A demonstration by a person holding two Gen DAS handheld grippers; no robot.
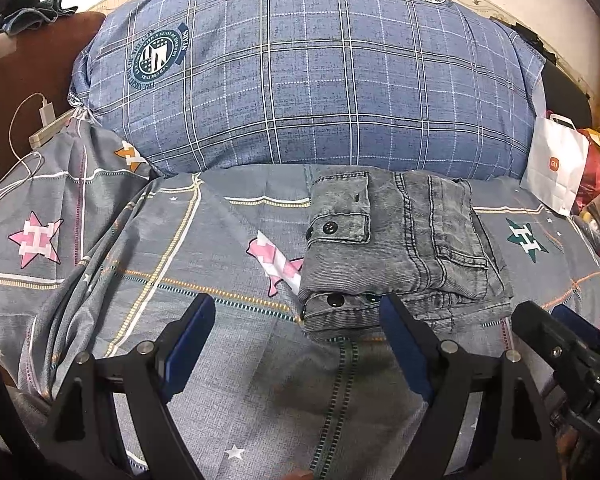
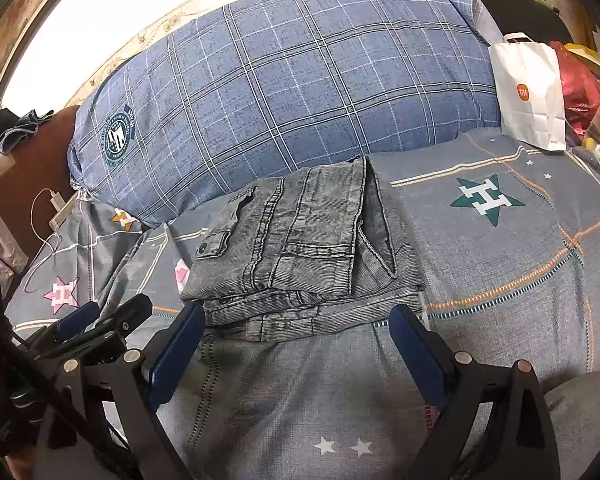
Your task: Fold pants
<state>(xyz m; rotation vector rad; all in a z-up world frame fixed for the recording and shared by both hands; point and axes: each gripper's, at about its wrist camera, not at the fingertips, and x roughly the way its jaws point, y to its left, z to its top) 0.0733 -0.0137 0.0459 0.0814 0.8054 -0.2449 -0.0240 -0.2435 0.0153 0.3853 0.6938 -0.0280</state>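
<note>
A: What lies nearest the cameras?

B: The grey bedsheet [image 2: 500,248], printed with stars and stitched lines, spreads under both tools. The left gripper [image 1: 296,312] hangs just in front of the pants [image 1: 400,248], tilted downward, its blue-padded jaws spread wide with only sheet between them. The right gripper [image 2: 296,320] sits beside it at the same near edge of the pants, also angled down, jaws wide apart and empty.

A: And the pants themselves?

B: Grey washed denim, folded into a compact stack, lying flat on the sheet. One finger of the left gripper overlaps their near hem in its view; whether it touches cannot be told.

A: What is behind the pants?

B: A big blue plaid pillow [image 1: 300,80] rises directly behind them, touching their far edge. To the right of the pants, beside the pillow, stands a white paper bag [image 2: 530,92]. Far left of the pants, a white charger cable [image 1: 24,152] trails over the sheet. Behind the pillow is a pale patterned wall [image 2: 140,8].
</note>
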